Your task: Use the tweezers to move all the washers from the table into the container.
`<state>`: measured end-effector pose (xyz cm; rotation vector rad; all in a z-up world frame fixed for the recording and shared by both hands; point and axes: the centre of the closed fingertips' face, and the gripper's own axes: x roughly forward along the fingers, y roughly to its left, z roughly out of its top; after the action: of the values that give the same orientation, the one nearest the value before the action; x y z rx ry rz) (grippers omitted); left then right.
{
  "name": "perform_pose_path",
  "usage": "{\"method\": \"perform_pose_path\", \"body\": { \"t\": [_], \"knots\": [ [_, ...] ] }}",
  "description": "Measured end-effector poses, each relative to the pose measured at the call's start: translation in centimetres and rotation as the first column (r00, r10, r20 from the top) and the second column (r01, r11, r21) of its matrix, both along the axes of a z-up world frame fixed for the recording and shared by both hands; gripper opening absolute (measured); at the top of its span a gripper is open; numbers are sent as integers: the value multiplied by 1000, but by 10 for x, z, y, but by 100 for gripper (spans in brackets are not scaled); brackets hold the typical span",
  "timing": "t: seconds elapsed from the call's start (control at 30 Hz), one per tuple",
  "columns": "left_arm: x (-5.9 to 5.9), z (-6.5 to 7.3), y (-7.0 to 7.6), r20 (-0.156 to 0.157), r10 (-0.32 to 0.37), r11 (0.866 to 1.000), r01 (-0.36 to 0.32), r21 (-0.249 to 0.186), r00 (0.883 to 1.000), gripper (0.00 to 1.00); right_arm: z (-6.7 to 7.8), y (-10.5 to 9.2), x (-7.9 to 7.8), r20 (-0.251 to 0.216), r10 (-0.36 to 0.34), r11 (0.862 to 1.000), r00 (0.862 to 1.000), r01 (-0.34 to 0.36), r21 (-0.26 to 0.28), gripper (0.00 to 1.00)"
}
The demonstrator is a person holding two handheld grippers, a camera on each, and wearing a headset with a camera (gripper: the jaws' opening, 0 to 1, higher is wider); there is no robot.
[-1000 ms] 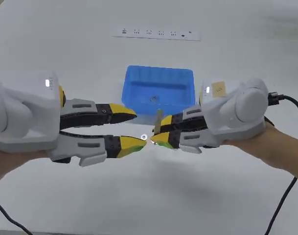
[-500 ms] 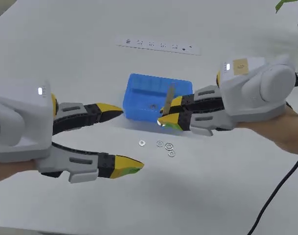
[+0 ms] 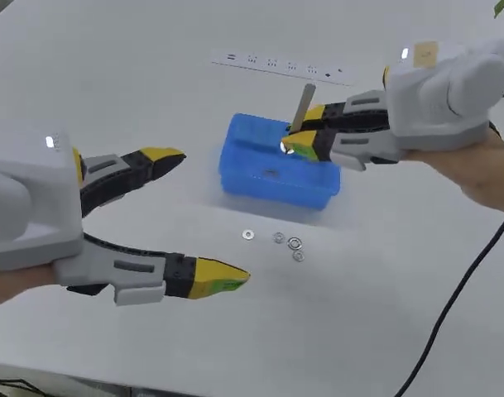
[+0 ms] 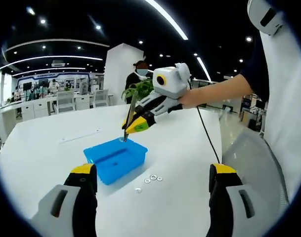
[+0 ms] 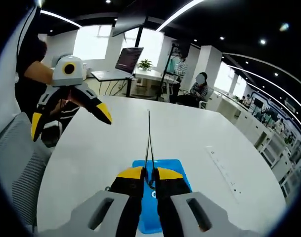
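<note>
- My right claw (image 3: 300, 136) is pinching the one pair of tweezers (image 3: 304, 101). The tips point down over the one blue container (image 3: 272, 194), I think to drop a washer in.
- My left claw (image 3: 212, 215) is spread wide, off to the side and out of the way.
- Four washers (image 3: 295, 242) lie on the table (image 3: 359, 314), just beside the container.

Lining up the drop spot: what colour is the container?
The container is blue, plain with no pattern; it shows best in the head view.
</note>
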<state>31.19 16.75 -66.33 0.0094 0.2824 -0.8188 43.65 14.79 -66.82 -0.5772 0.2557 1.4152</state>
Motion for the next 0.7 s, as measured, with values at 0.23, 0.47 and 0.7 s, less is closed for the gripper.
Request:
{"method": "perform_pose_path", "body": {
  "t": [0.23,0.47,0.7],
  "knots": [
    [8,-6,7,-9,22,1000,-22,-4,1000,99,-30,4,31,-52,-59,998,997,58,-17,9],
    [14,-14,19,-35,64,998,-64,2,997,99,-61,3,40,-107,-75,997,991,71,-40,9],
    [12,-19,25,-54,79,997,-78,23,995,99,-82,2,42,-161,-93,995,983,85,-53,10]
  ]
}}
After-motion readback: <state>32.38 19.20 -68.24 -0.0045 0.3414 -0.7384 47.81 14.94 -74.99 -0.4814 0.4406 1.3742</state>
